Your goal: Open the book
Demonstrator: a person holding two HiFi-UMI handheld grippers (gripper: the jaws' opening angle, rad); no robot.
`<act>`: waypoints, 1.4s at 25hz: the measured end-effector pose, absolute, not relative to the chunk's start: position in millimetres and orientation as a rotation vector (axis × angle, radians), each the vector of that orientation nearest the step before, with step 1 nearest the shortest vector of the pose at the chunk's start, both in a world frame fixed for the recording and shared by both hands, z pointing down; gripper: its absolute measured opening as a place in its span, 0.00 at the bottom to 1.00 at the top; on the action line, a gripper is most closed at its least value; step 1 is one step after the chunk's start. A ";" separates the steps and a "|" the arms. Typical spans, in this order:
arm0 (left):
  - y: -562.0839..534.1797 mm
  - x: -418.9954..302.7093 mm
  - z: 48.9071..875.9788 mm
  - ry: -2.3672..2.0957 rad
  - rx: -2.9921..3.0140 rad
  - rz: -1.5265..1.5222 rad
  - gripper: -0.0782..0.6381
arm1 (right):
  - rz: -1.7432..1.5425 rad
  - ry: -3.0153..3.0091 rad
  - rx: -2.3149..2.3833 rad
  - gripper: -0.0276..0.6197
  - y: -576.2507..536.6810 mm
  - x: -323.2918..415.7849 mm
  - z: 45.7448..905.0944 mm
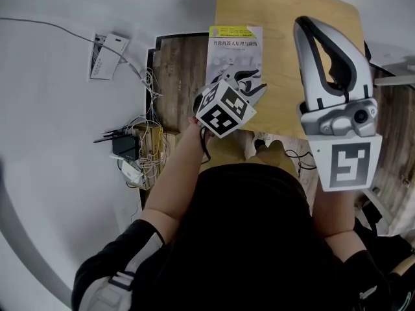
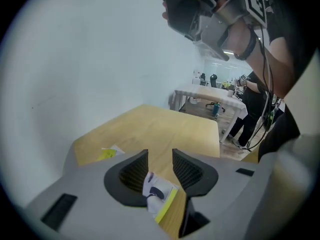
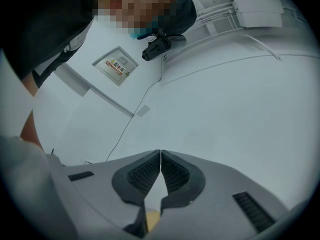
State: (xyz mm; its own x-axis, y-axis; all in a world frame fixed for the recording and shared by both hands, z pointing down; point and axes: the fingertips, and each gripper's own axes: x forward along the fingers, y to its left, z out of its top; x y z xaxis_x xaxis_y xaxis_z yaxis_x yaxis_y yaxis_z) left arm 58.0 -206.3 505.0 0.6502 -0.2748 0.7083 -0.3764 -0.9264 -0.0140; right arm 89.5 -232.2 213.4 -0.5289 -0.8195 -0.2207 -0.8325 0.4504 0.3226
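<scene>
The thin white book with a yellow strip (image 1: 235, 47) lies shut on the light wooden table (image 1: 305, 18). The left gripper (image 1: 249, 83) reaches over its near end, jaws spread, pinching nothing. The right gripper (image 3: 160, 156) is pressed together, up high. Next, the left jaws probably must catch the cover's edge and lift.

1. An office or lab workroom is suggested.
2. A router (image 1: 123, 146) and tangled cables (image 1: 153, 162) are seen on the floor (image 1: 178, 76) by the white wall (image 1: 52, 109), left of a wooden table (image 1: 285, 18).
3. White desks (image 2: 207, 95) with standing people (image 2: 252, 111) are seen at the far end.
4. A notice (image 3: 115, 65) and a cable duct (image 3: 95, 91) are fixed to the wall.
</scene>
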 end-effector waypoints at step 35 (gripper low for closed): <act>-173.9 36.1 621.2 -0.526 2.437 1.667 0.13 | 0.672 2.662 -1.536 0.09 -222.6 119.7 220.3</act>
State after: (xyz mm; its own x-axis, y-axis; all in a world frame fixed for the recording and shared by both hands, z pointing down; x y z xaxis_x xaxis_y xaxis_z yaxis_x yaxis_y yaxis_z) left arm 36.1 -173.9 621.2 0.3237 -0.2047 0.9238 -0.3627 -0.9286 -0.0787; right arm 119.7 -222.6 220.3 -0.5233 -0.8273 -0.2045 -0.8252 0.4321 0.3636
